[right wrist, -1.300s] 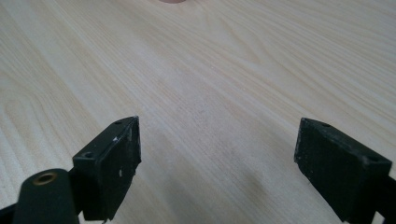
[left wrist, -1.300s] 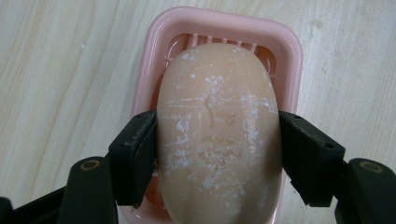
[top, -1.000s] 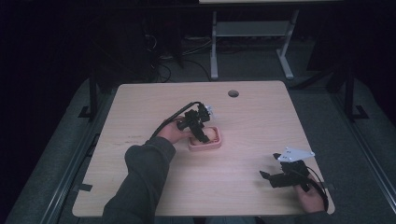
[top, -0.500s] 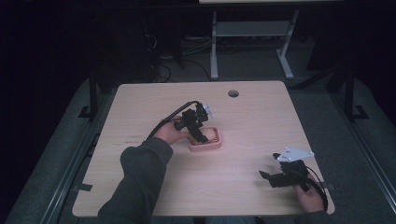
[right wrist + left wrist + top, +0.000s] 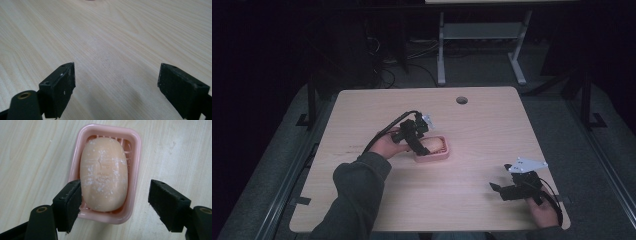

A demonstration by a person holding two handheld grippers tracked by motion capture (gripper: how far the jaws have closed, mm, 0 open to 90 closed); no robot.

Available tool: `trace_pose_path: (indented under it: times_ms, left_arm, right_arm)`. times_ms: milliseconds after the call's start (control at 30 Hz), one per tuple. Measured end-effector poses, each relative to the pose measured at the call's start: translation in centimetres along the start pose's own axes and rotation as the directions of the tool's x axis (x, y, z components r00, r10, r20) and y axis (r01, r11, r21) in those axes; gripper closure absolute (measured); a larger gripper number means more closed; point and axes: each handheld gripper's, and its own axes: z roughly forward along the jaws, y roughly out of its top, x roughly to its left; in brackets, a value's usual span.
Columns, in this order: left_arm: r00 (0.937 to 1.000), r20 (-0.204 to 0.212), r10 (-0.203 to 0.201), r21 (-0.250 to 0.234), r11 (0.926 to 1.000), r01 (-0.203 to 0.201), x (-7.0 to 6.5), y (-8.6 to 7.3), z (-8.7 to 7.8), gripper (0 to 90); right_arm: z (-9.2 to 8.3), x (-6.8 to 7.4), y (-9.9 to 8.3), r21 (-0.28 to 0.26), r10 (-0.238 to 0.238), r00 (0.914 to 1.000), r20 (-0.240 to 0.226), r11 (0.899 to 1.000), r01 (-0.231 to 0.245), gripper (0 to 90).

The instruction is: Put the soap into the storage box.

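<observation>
Oval peach-coloured bar of soap (image 5: 104, 173), matt and flecked with white scuffs, lying in a small pink plastic soap dish (image 5: 135, 152) with rounded corners and a slotted floor, near the middle of the pale wood-grain tabletop (image 5: 482, 125)

Left claw (image 5: 422, 141) over the dish's near end, jaws spread wide and gripping nothing: one black pad just beside the dish's rim, the other well apart over bare wood

Right claw (image 5: 503, 189) near the tabletop's front right corner, low over bare wood, jaws likewise wide apart and empty, grey three-cornered plate (image 5: 526, 164) on top

Round cable hole (image 5: 461, 100) near the far edge

Dim room beyond, grey floor (image 5: 562, 110), white metal legs of another table (image 5: 441, 55), dark cables on the floor (image 5: 387, 75)
</observation>
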Motion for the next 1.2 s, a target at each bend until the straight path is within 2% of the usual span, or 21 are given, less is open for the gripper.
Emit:
trace_pose_path:
  times_ms: [333, 633, 800, 1200]
  left_arm:
    - [0.9999, -0.003, -0.012, -0.02, 0.9997, 0.012, -0.4, -0.9, -0.4, 26.0]
    - [0.9998, 0.001, -0.02, 0.006, 0.9998, 0.02, -1.0, -2.0, -0.7, 23.7]
    - [0.9997, 0.003, -0.024, -0.021, 0.9995, 0.024, -1.4, -2.4, -1.2, 23.6]
    - [0.9994, -0.006, -0.034, -0.031, 0.9989, 0.034, -2.2, -4.2, -1.7, 23.5]
  right_arm:
    - [0.1, 0.0, 0.0, 0.005, -0.003, 1.0, 0.005, 1.0, 0.003, 14.1]
    - [0.2, 0.0, 0.1, 0.01, -0.001, 0.9999, 0.011, 1.0, 0.001, 14.1]
    - [0.3, 0.0, 0.1, 0.012, -0.005, 0.9999, 0.011, 1.0, 0.005, 14.1]
    - [0.2, -0.1, 0.0, 0.013, 0.007, 0.9997, 0.022, 1.0, -0.008, 14.1]
